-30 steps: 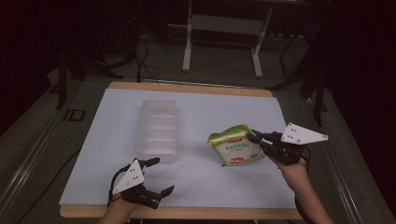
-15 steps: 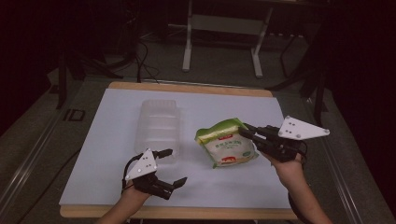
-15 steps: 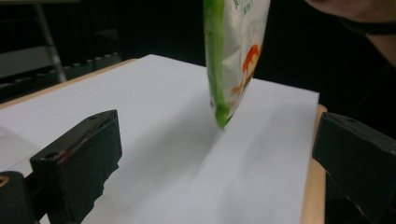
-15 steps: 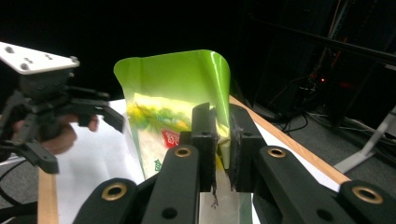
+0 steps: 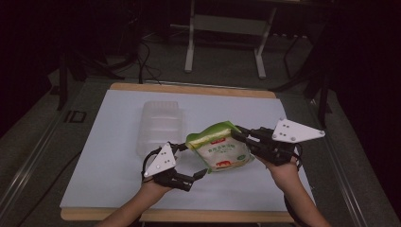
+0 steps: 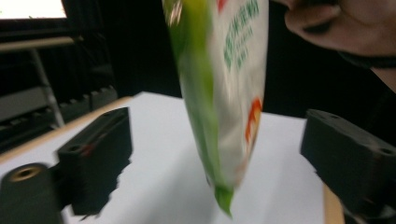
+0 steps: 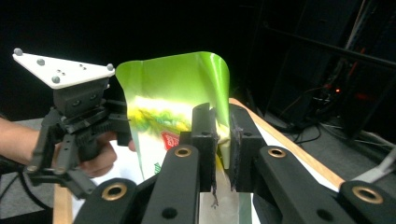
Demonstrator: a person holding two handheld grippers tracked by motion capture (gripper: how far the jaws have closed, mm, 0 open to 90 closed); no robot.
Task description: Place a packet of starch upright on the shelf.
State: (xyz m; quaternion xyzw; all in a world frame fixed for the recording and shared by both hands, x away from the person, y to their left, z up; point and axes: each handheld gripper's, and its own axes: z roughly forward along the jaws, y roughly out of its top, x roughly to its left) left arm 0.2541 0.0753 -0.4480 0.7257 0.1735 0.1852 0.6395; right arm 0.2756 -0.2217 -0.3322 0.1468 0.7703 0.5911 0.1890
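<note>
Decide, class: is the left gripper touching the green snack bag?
Apart. In the left gripper view the green snack bag hangs between the wide-open jaws of the left gripper, with white table visible on both sides.

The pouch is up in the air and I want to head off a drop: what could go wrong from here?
1. The right tongs pinch only one edge of the pouch, so it may slip or swing.
2. The left tongs stand open around its lower end without touching; closing now, while the pouch looks blurred, could miss or crumple it.
3. If it drops, it may land on the clear tray close by.
</note>
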